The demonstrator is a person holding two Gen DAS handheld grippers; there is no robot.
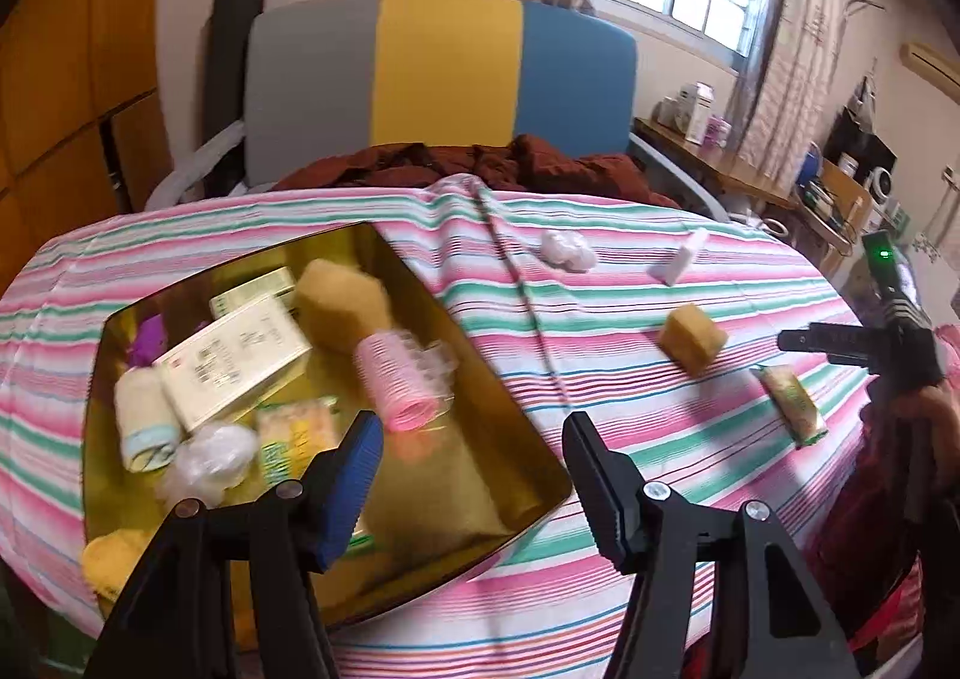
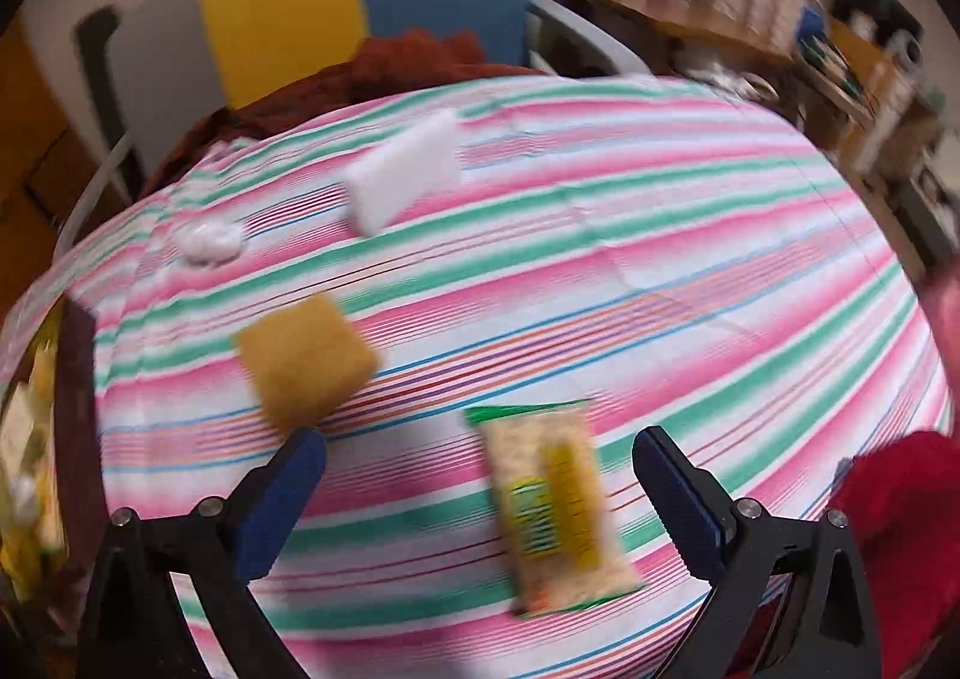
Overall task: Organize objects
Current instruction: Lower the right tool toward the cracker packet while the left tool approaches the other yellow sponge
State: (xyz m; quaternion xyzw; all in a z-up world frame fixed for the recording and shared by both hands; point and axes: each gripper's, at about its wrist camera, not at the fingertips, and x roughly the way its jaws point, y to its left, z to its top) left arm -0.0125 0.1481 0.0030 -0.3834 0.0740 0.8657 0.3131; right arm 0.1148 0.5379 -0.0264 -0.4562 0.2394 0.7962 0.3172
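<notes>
1. My right gripper [image 2: 480,490] was spread wide and empty, set low over the striped cloth [image 2: 690,271] of the worktop. The green-and-yellow packet [image 2: 555,505] lay flat between its fingers, a little nearer the right one, so I judged the packet to be the next thing to pick up.

2. My left gripper [image 1: 474,475] was likewise parted and carrying nothing. It hung over the near right corner of the gold tray [image 1: 528,439], its blue-padded finger above the tray floor and the other finger over the cloth.

3. The tray was where the sorted things went. Inside it lay a pink hair roller [image 1: 399,382], a white box [image 1: 231,361], a rolled towel [image 1: 144,418], a tan sponge [image 1: 339,307], a crinkled clear wrapper [image 1: 210,460] and a yellow-green packet [image 1: 297,436], piled loosely, not in rows.

4. Beyond the packet, a second tan sponge [image 2: 306,358] sat loose on the cloth, just past my right gripper's left finger and well apart from the tray.

5. Farther off lay a white block [image 2: 405,178] and a small white bundle [image 2: 207,241], both yet to be gathered.

6. By my reckoning the tidying was over halfway done, with four things left outside the tray.
</notes>
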